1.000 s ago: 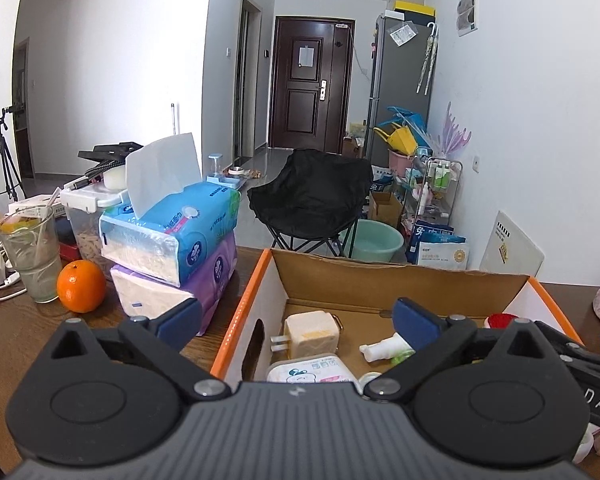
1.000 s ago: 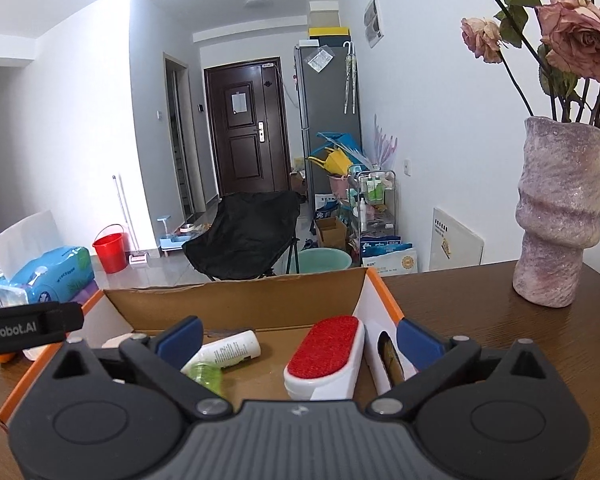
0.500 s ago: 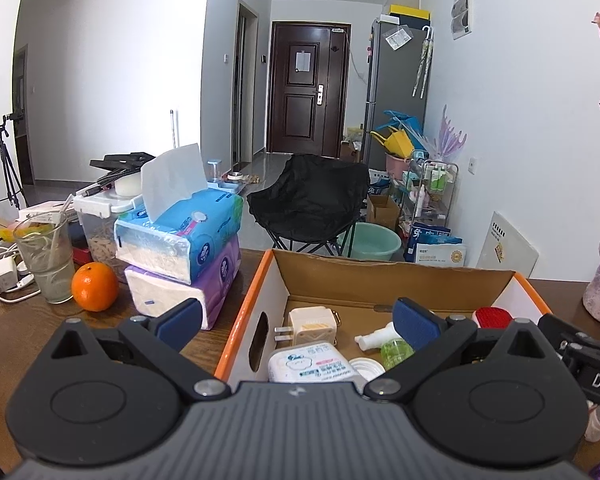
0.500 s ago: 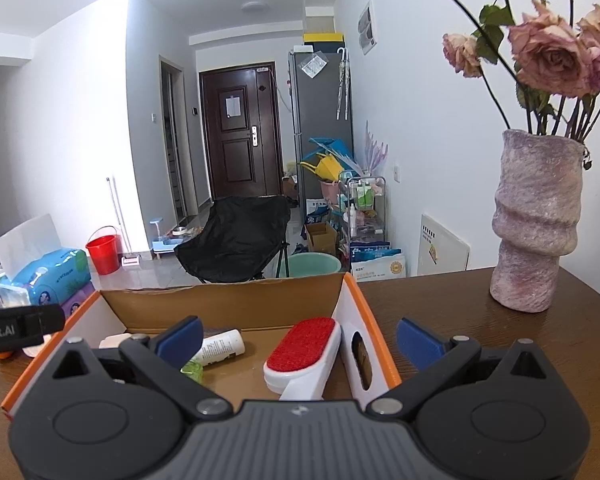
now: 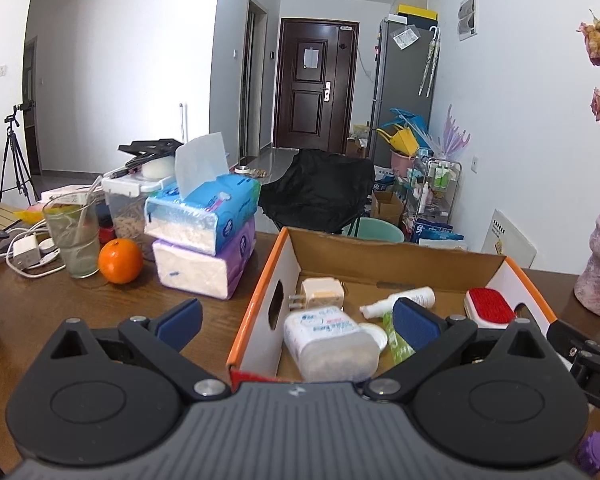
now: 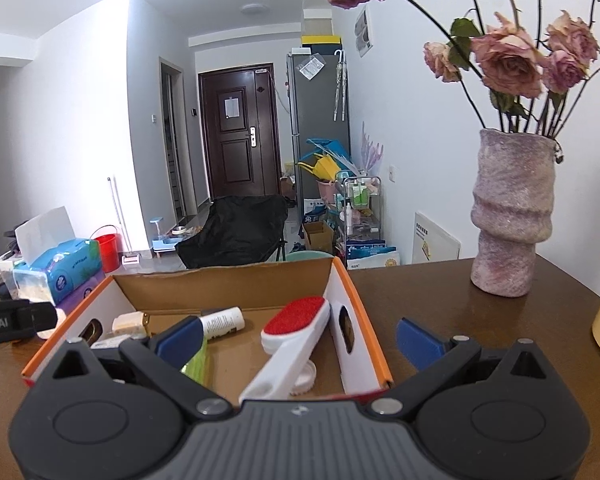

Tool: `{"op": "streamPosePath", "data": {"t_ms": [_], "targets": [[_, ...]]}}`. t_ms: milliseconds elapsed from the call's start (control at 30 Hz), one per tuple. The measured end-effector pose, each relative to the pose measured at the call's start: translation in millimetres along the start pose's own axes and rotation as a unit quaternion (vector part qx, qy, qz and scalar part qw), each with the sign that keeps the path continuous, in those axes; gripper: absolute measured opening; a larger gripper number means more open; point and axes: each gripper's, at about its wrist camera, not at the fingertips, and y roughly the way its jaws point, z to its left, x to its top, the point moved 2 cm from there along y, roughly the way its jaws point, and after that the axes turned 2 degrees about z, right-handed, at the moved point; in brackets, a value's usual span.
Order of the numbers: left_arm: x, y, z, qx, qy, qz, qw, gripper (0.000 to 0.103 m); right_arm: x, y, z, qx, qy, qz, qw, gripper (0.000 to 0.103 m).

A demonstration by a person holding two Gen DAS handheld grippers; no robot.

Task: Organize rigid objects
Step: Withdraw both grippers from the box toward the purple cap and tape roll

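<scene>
Both tongs empty and spread wide, hanging over the near edge of the cardboard box. Left tongs straddle the box's near-left corner; right tongs straddle its near-right wall, one fingertip over the inside, the other over the bench.

Relative to the box:
- Inside, left half: beige plug adapter towards the far-left; white wipes container nearer the front.
- Inside, middle: white tube lying flat, a green item just in front of it, partly hidden by a left fingertip; can't tell what it is.
- Inside, right half: red-and-white lint brush propped aslant, red pad up near the right wall, handle end resting on a white round lid.
- Outside left: stacked tissue packs, orange, glass.
- Outside right: vase.
- Small purple thing at the left view's lower-right corner, outside the box; too little shows to identify.

Read: between-picks step, nothing in hand; most rigid items look binned already.

Next move, my guess: pick the next loose rigid item. The purple thing is nearest; otherwise the lint brush could be laid flat. Either needs tongs dropped lower and centred on the item before closing. Watch the box wall under the right tongs.
</scene>
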Motion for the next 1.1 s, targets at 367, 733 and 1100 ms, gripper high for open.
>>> {"op": "streamPosePath", "data": {"t_ms": [367, 733, 1100], "targets": [[-23.1, -34.9, 9.3, 0.003, -0.007, 0.012, 0.9999, 0.103, -17.2, -41.6, -10.4, -0.002, 0.007, 0.002, 1.0, 0.103], [-46.6, -63.7, 4.4, 0.006, -0.002, 0.02, 0.9998, 0.103, -36.2, -75.0, -30.8, -0.014, 0.005, 0.002, 1.0, 0.103], [-74.7, -81.5, -7.9, 0.009, 0.002, 0.034, 0.9994, 0.103, -49.9, -95.8, -55.0, -0.021, 0.003, 0.003, 1.0, 0.103]]}}
